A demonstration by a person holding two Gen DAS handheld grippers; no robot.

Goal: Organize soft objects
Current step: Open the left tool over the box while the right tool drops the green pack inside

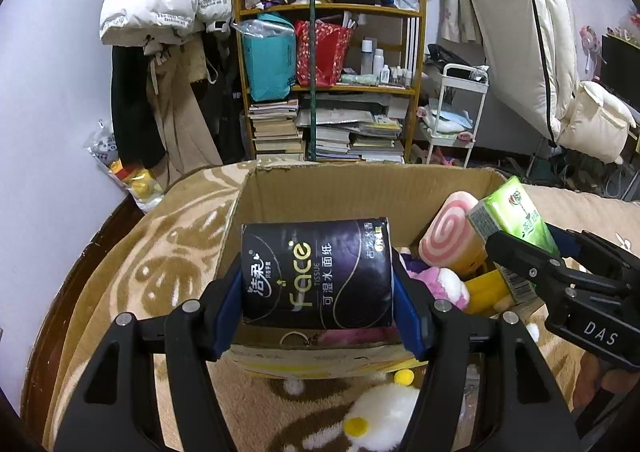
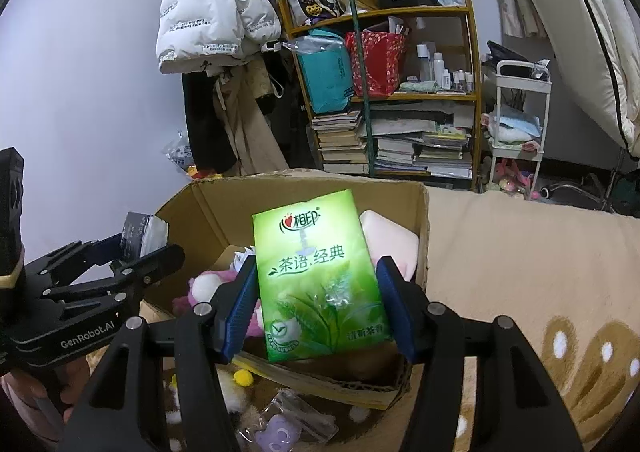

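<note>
My left gripper (image 1: pixel 318 284) is shut on a black tissue pack (image 1: pixel 316 272) and holds it above the near edge of an open cardboard box (image 1: pixel 320 188). My right gripper (image 2: pixel 320 292) is shut on a green tissue pack (image 2: pixel 320 276), also above the box (image 2: pixel 312 196). In the left wrist view the green pack (image 1: pixel 512 220) and right gripper (image 1: pixel 532 248) are at the right. The box holds a pink swirl cushion (image 1: pixel 448 236) and a pink plush toy (image 1: pixel 436 284). In the right wrist view the left gripper (image 2: pixel 136 248) is at the left.
The box sits on a beige patterned blanket (image 1: pixel 160 252). A white and yellow plush (image 1: pixel 380 416) lies in front of the box. A small purple packet (image 2: pixel 280 428) lies near it. A wooden bookshelf (image 1: pixel 328 84) and a white cart (image 1: pixel 456 112) stand behind.
</note>
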